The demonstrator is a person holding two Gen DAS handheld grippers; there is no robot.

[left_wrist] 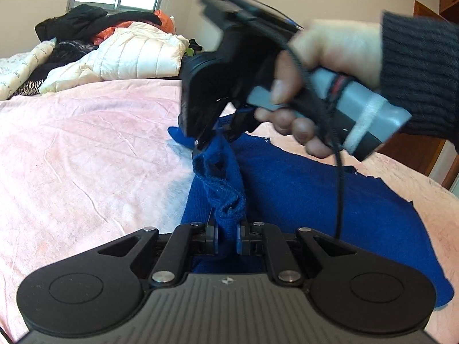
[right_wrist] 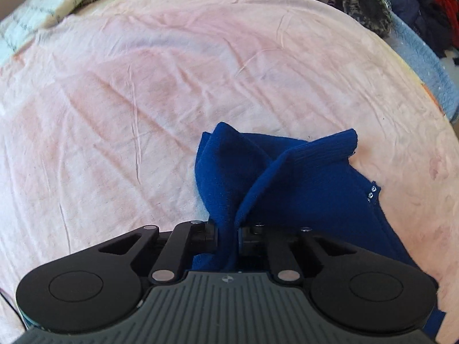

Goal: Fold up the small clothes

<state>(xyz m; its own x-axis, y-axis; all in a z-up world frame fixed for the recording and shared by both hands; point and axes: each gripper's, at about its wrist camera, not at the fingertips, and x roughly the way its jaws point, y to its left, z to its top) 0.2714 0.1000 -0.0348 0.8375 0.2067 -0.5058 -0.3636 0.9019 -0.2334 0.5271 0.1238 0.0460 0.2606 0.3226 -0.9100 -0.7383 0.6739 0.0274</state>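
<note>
Pinching the blue knit garment (left_wrist: 287, 189) at two spots, you have both tools committed: your left gripper (left_wrist: 227, 233) has its jaws pressed together on a bunched, ribbed edge that rises just ahead of its fingertips, and your right gripper (right_wrist: 229, 233) has its jaws clamped on a ridge of the same cloth, which fans out ahead of it and to its right. No earlier picture lets you judge how that grip came about. From the left wrist view the right tool, held in your hand (left_wrist: 315, 86), sits just beyond the left one, tilted steeply down onto the fabric. The rest of the garment lies on the pink bedsheet (right_wrist: 143, 86), to the right of and under both grippers. To fold well, I judge you should lift both pinches together, keep the span between them taut so the knit does not sag or twist, and carry the edge over onto the flat body before letting go. No container shows in either view; only a loose heap of other clothes (left_wrist: 114, 43) lies far ahead, well apart.
</note>
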